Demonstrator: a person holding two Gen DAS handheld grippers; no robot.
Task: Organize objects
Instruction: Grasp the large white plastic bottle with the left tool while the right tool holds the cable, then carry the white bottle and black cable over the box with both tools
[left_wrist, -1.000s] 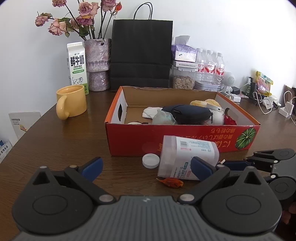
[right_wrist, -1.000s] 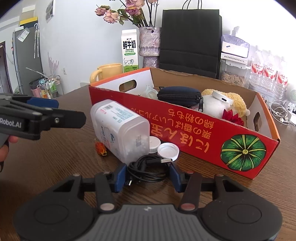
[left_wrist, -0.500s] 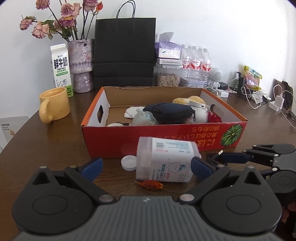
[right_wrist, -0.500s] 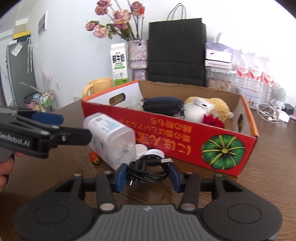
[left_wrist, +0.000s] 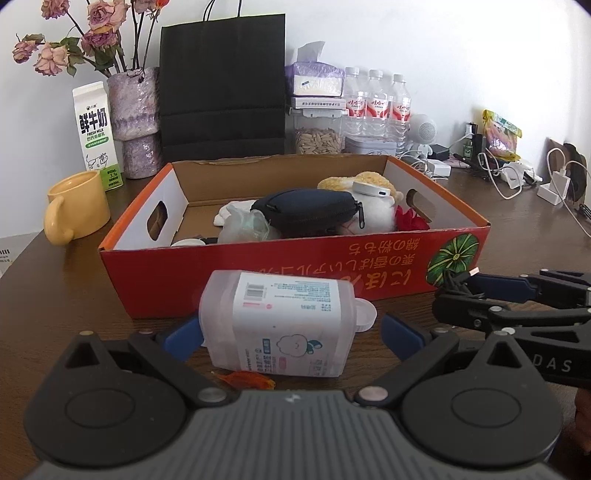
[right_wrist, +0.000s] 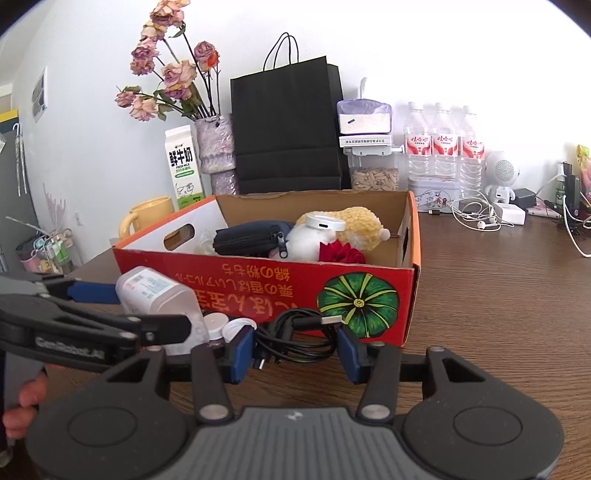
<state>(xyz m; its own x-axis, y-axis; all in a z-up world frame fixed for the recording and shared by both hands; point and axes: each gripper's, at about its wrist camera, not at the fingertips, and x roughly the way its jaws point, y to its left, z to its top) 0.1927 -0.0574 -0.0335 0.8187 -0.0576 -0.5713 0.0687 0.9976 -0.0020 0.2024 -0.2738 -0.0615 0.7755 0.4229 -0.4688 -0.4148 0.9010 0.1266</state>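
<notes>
A red cardboard box (left_wrist: 391, 264) (right_wrist: 369, 291) stands on the wooden table and holds a dark pouch (left_wrist: 304, 210), plush toys and small items. A clear plastic jar (left_wrist: 277, 325) (right_wrist: 155, 295) lies on its side in front of the box, between the open jaws of my left gripper (left_wrist: 291, 338); its left pad is close to the jar. An orange wrapper (left_wrist: 245, 380) lies under it. My right gripper (right_wrist: 295, 349) is shut on a coiled black cable (right_wrist: 295, 334) and holds it before the box front.
White lids (right_wrist: 225, 326) lie by the jar. A yellow mug (left_wrist: 75, 206), milk carton (left_wrist: 96, 136), vase of roses (left_wrist: 135, 122), black paper bag (left_wrist: 221, 88), water bottles (left_wrist: 376, 107) and chargers with cables (left_wrist: 517, 173) stand behind and right of the box.
My left gripper has moved forward so its jaws now sit around the jar. My right gripper has lifted the cable and moved right along the box front.
</notes>
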